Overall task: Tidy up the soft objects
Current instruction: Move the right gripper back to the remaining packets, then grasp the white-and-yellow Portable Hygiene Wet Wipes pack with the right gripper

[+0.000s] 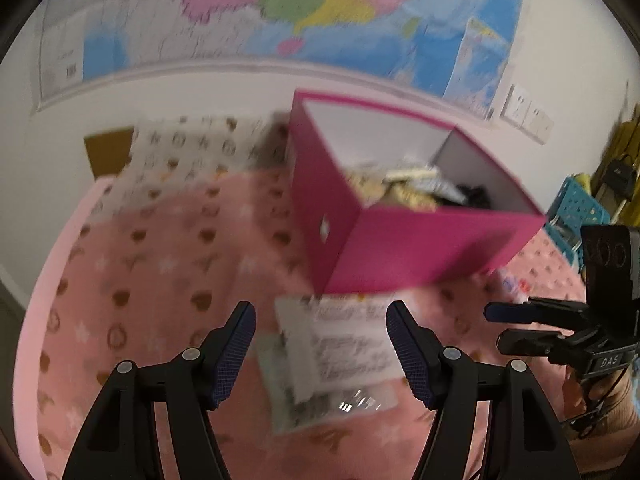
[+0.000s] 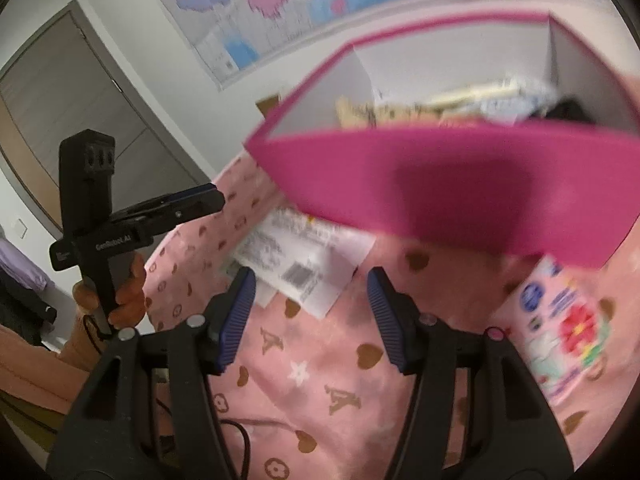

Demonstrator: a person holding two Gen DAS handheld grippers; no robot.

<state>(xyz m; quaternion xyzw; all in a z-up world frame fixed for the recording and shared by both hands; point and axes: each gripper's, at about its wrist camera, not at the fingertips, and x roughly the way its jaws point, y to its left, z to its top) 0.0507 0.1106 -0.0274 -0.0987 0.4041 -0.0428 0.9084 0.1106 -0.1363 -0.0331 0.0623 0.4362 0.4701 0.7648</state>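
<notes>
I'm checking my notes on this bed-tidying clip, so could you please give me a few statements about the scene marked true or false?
1. The pink box is empty. False: it already holds several items, pale and dark, too blurred to name.
2. The left gripper stands open with nothing pinched between its pads. True.
3. A clear packet with a printed label lies on the pink bedspread in front of the box. True.
4. The right gripper is shut on the flowered pack. False: its jaws are open and empty; that pack lies off to its right.
5. A coloured map hangs on the wall behind the bed. True.
</notes>
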